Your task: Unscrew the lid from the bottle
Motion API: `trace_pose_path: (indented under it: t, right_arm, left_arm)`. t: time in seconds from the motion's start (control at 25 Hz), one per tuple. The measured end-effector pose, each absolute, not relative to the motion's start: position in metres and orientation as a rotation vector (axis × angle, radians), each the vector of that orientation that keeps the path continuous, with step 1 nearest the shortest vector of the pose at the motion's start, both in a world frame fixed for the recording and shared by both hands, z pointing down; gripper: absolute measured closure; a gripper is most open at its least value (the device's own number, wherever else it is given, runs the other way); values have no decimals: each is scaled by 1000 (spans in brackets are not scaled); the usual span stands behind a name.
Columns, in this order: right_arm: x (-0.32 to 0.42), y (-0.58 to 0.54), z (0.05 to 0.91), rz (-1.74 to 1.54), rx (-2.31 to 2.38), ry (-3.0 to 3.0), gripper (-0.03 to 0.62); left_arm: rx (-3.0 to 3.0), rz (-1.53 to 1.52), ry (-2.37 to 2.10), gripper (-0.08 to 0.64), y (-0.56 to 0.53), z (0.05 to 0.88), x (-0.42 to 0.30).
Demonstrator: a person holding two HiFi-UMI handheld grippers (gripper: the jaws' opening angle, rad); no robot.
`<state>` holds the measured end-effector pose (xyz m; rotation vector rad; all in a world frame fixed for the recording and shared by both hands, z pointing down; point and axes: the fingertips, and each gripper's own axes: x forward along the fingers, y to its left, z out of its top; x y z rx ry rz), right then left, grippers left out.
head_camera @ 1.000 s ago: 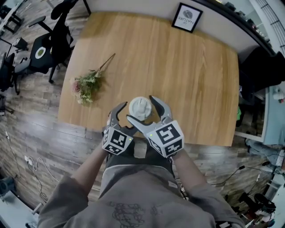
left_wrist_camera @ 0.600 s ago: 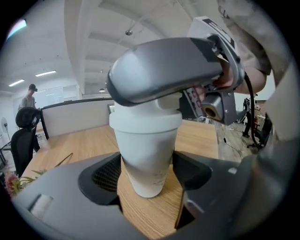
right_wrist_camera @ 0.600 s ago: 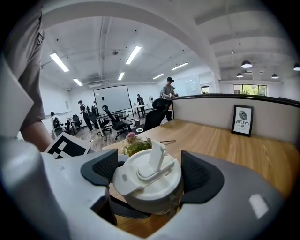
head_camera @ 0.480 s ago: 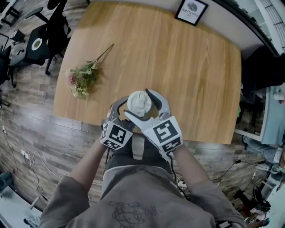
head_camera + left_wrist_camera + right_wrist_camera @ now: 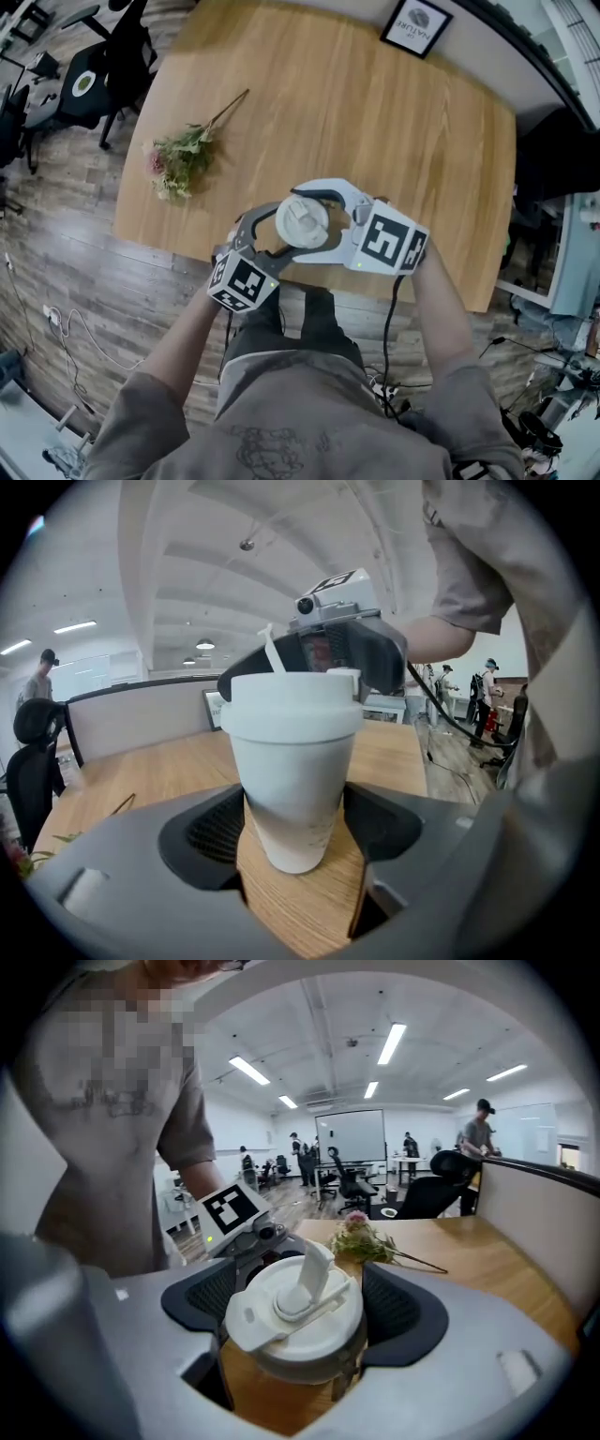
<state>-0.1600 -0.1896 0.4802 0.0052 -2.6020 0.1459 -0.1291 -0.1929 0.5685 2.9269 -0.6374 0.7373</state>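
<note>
A bottle with a pale body (image 5: 295, 789) and a white flip-spout lid (image 5: 302, 222) stands near the front edge of the wooden table (image 5: 375, 122). My left gripper (image 5: 291, 232) comes in from the near side. Its pads press on both sides of the bottle's lower body (image 5: 292, 822). My right gripper (image 5: 305, 217) reaches in from the right, higher up. It is shut on the lid (image 5: 295, 1312), with a pad against each side of the rim. The lower part of the bottle is hidden in the head view.
A dried flower sprig (image 5: 183, 159) lies on the table's left part, also in the right gripper view (image 5: 366, 1239). A framed picture (image 5: 416, 26) leans at the far edge. Office chairs (image 5: 94, 80) stand off the table's left. The table's front edge runs just under the bottle.
The left jaws have closed onto the bottle's body. The right gripper has swung from the near side round to the right of the bottle, still around the lid.
</note>
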Motion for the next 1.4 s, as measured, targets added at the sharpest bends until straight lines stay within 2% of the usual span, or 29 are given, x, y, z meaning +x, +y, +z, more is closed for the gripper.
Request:
trace_pose_path:
  t: [0.16, 0.32, 0.48, 0.64, 0.84, 1.12, 1.4]
  right_arm:
    - [-160, -188, 484, 97, -71, -2546, 161]
    - [-165, -192, 477, 211, 63, -2616, 160]
    - [-155, -217, 450, 360, 570, -2773, 156]
    - [-141, -219, 457, 469, 1056, -2687, 156]
    - [-136, -214, 481, 470, 1298, -2550, 158]
    - [-141, -214, 486, 385, 1178, -2575, 164]
    - [-146, -207, 482, 349, 697, -2736, 166]
  left_arm:
    - [2922, 740, -644, 232, -193, 569, -131]
    - [2914, 733, -655, 232, -192, 570, -133]
    - [2902, 731, -668, 232, -193, 571, -132]
    - [2870, 718, -718, 235, -192, 571, -133]
    - [2856, 715, -751, 238, -192, 571, -132]
    - [2839, 712, -758, 241, -193, 571, -133]
    - [2890, 724, -664, 242, -191, 571, -132]
